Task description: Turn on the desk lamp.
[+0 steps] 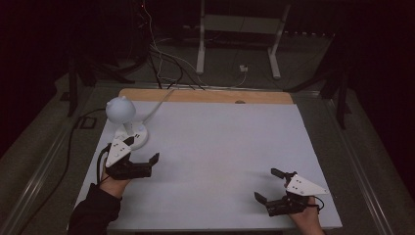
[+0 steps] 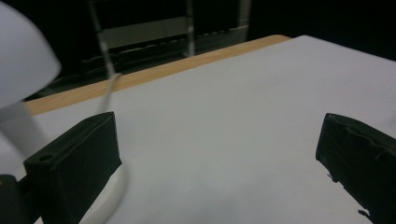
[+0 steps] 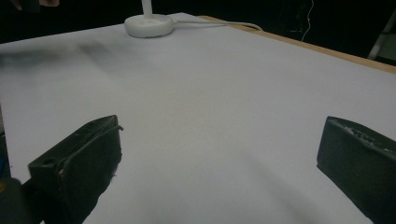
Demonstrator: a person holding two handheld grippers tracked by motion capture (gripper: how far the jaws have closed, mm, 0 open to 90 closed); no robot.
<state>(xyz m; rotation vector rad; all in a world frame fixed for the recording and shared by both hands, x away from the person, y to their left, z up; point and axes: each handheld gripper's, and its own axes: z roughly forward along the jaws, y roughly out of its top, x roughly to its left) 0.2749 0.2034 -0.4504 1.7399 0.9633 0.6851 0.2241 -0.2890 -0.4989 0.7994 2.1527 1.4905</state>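
A small white desk lamp with a round head (image 1: 120, 109) and a flat round base (image 1: 133, 138) stands at the table's left side. My left gripper (image 1: 142, 150) is open right beside that base, one jaw close against it; whether it touches I cannot tell. In the left gripper view the jaws of the left gripper (image 2: 217, 154) stand wide apart, with the lamp head (image 2: 18, 51) and lamp base (image 2: 111, 196) at the left. My right gripper (image 1: 268, 185) rests open near the front right. In its own view the right gripper (image 3: 219, 158) holds nothing, and the lamp base (image 3: 148, 24) lies far off.
The white table top (image 1: 220, 147) ends at a wooden strip (image 1: 205, 95) along its far edge. The lamp's white cable (image 1: 157, 105) runs off over that edge. Dark cables (image 1: 161, 63) and a white frame's legs (image 1: 200, 54) occupy the floor beyond.
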